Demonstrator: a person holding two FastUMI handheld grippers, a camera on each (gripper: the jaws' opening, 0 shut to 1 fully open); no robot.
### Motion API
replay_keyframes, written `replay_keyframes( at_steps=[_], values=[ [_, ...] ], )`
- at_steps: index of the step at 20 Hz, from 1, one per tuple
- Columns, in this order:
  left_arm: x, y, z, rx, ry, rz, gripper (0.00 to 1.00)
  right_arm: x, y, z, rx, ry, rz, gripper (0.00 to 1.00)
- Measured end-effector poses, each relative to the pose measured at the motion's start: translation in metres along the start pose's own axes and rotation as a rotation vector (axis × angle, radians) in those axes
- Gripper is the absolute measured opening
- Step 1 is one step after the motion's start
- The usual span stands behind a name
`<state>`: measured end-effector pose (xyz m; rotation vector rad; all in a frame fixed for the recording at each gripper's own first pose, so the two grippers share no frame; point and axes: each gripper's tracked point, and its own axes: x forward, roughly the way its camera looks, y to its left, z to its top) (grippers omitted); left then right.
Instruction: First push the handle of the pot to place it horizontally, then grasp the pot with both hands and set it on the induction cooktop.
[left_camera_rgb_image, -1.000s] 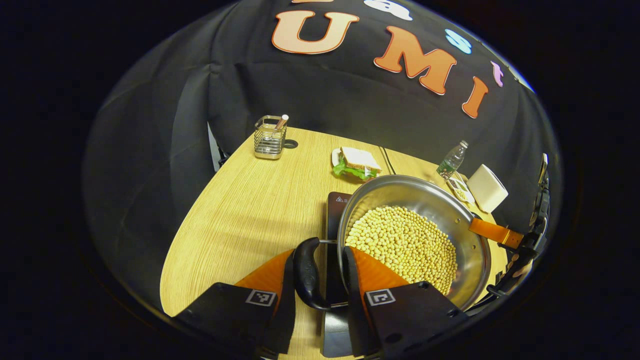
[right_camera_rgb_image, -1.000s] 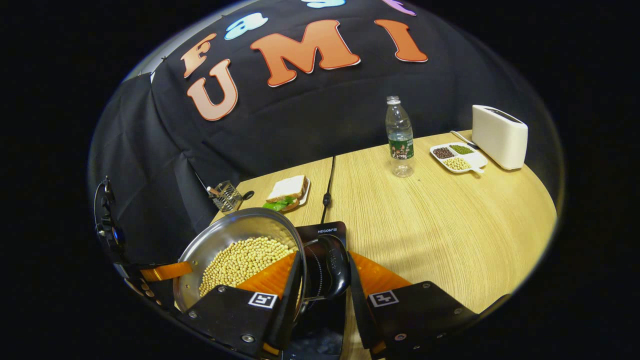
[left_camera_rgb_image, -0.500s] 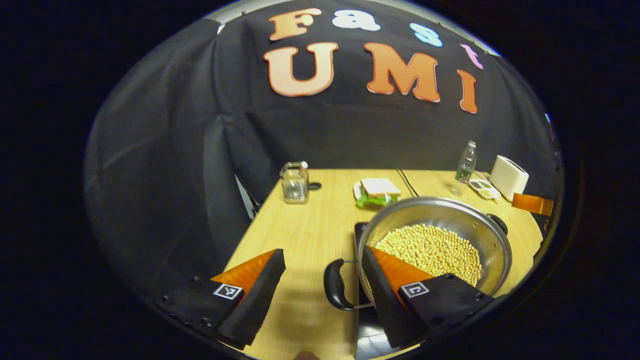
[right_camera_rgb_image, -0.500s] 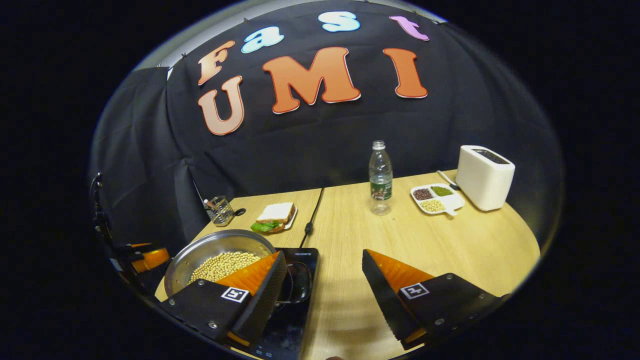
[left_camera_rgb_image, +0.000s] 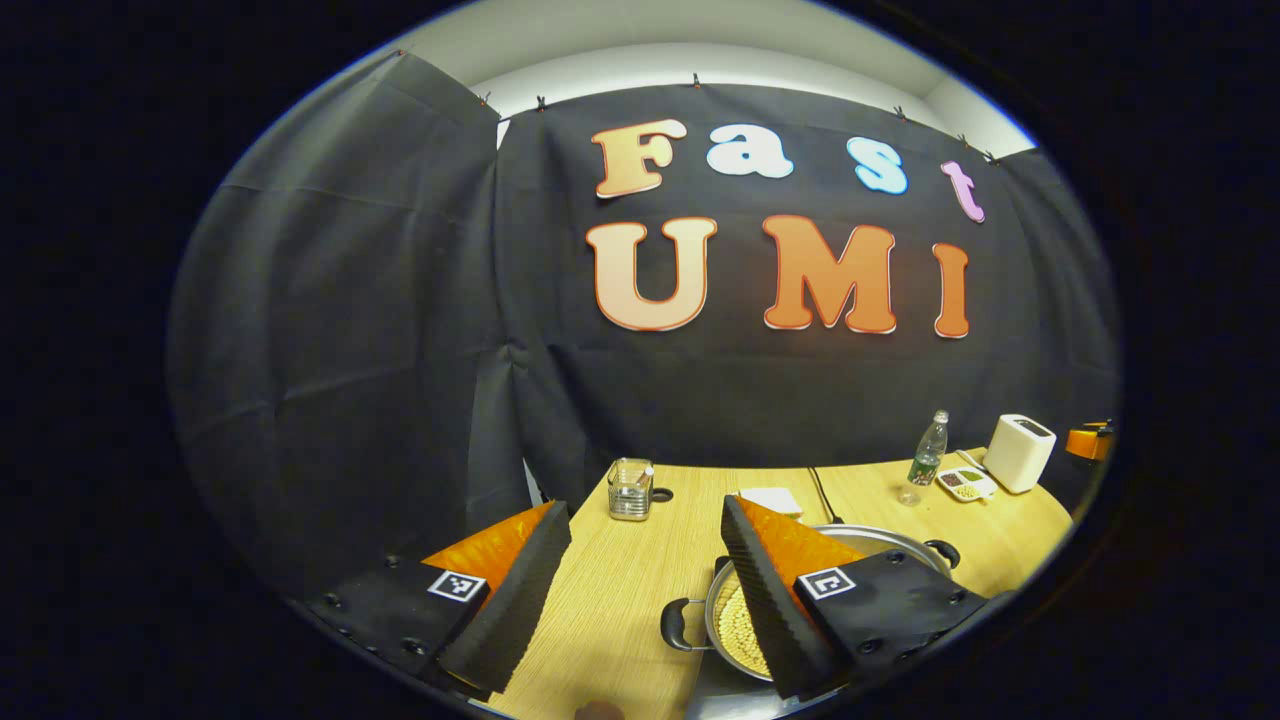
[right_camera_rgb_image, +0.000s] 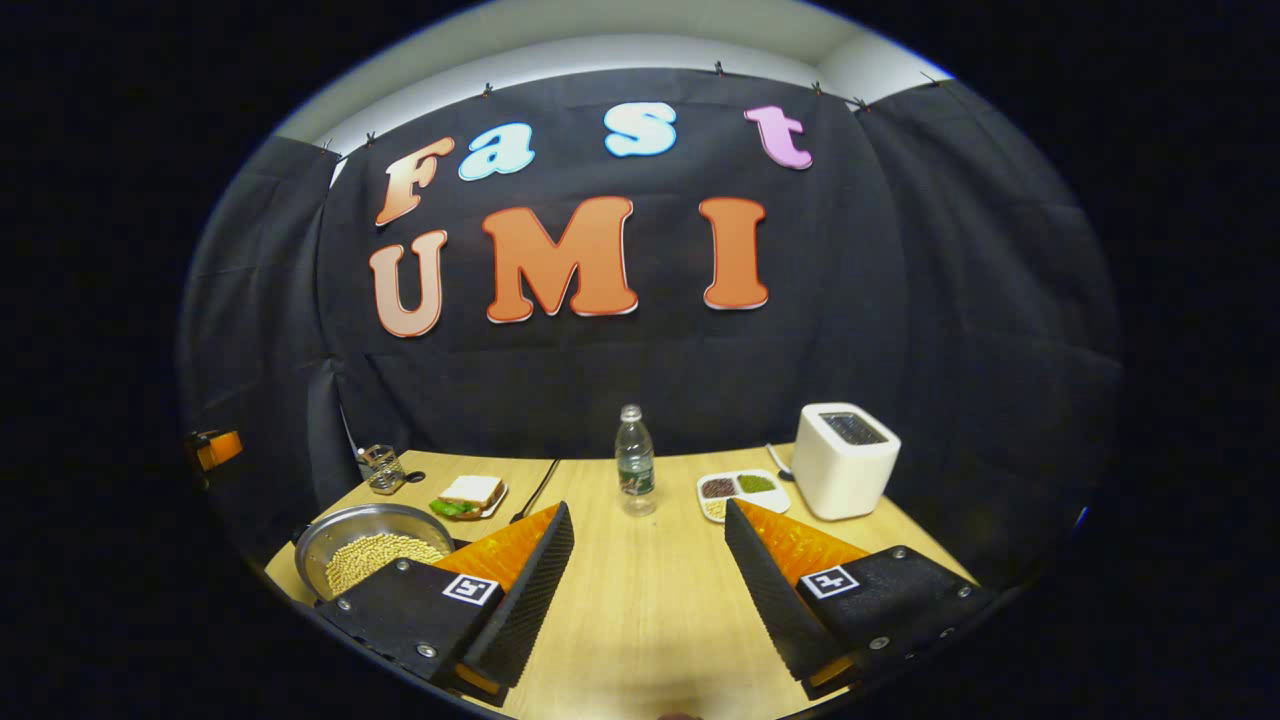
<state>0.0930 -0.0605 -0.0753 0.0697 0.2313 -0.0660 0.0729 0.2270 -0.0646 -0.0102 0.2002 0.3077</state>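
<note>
1. We see the left tongs (left_camera_rgb_image: 645, 585) released, fingers spread wide with nothing between them, held above the pale wooden worktop (left_camera_rgb_image: 620, 590).
2. The round steel pot filled with yellow beans (left_camera_rgb_image: 735, 620) lies below and just behind the left tongs' right-hand finger, which covers part of it; its black loop handle (left_camera_rgb_image: 675, 625) points sideways into the gap beneath the fingers, untouched.
3. We see the right tongs (right_camera_rgb_image: 648, 575) also released and empty, over bare worktop.
4. In the right gripper view the pot (right_camera_rgb_image: 370, 545) sits to the left of these tongs, beyond their left-hand finger and apart from it.
5. The black induction cooktop under the pot is mostly hidden; we cannot tell how the pot sits on it.
</note>
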Motion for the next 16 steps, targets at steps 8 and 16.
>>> replay_keyframes(
  at_steps=[8,16],
  values=[
    [-0.052,0.000,0.078,-0.037,-0.130,-0.005,0.98,-0.061,-0.059,0.078,-0.023,-0.154,-0.067,0.94],
    [-0.067,-0.026,0.094,-0.026,-0.155,-0.039,0.98,-0.091,-0.095,0.099,0.001,-0.204,-0.102,0.94]
  ],
)
